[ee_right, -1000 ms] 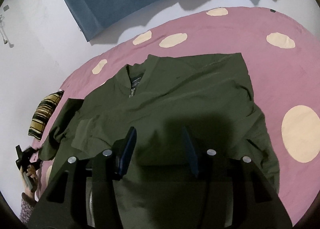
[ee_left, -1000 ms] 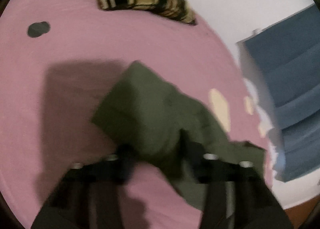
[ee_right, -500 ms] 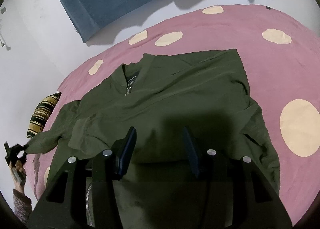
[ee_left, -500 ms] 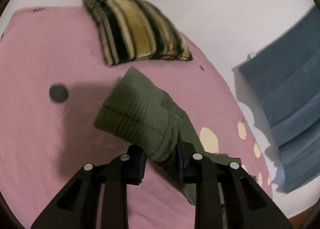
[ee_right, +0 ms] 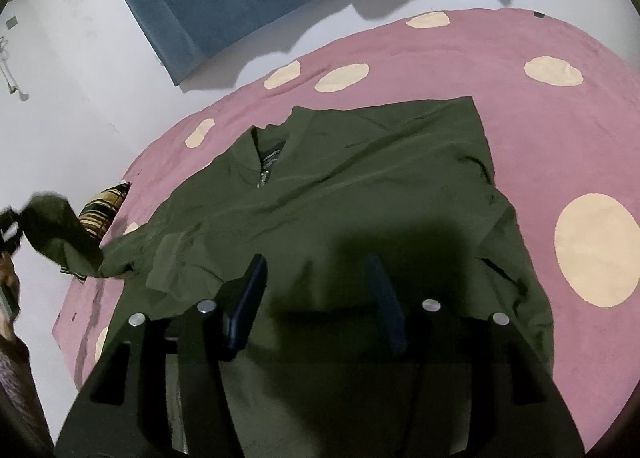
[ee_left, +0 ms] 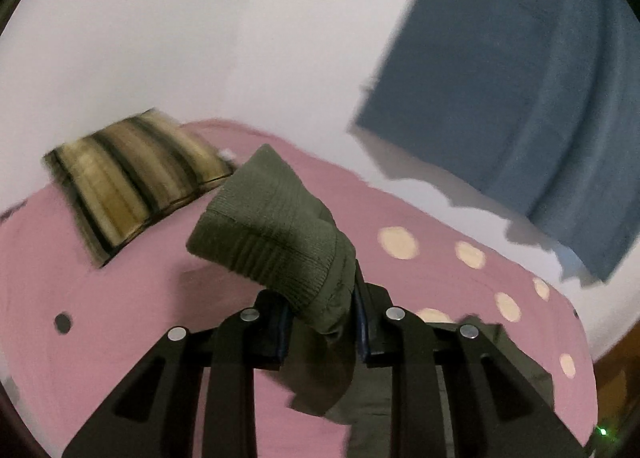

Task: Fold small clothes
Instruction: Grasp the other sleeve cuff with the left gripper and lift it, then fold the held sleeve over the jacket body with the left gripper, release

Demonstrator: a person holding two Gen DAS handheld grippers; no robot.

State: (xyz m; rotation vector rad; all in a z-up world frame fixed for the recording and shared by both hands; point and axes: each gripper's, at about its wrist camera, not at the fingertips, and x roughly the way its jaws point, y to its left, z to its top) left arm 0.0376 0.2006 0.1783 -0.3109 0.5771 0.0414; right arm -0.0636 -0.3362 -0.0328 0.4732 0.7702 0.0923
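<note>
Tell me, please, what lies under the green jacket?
The green jacket lies on a pink bedspread with cream dots. Whatever lies beneath its body is covered; the left gripper holds its sleeve cuff up.

Striped cushion (ee_left: 136, 186) motion-blurred; jacket (ee_right: 360, 194) hem hidden beneath right gripper (ee_right: 316, 294); left gripper (ee_right: 8, 230) cut by frame edge.

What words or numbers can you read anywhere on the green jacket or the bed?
Neck label inside the collar of the green jacket: a small dark tag with pale marks, too small and blurred to read.
Pink spotted cover: no writing, only cream dots.
Striped cushion: no writing.
Ribbed cuff in the left gripper: no writing.
So nothing is legible.
</note>
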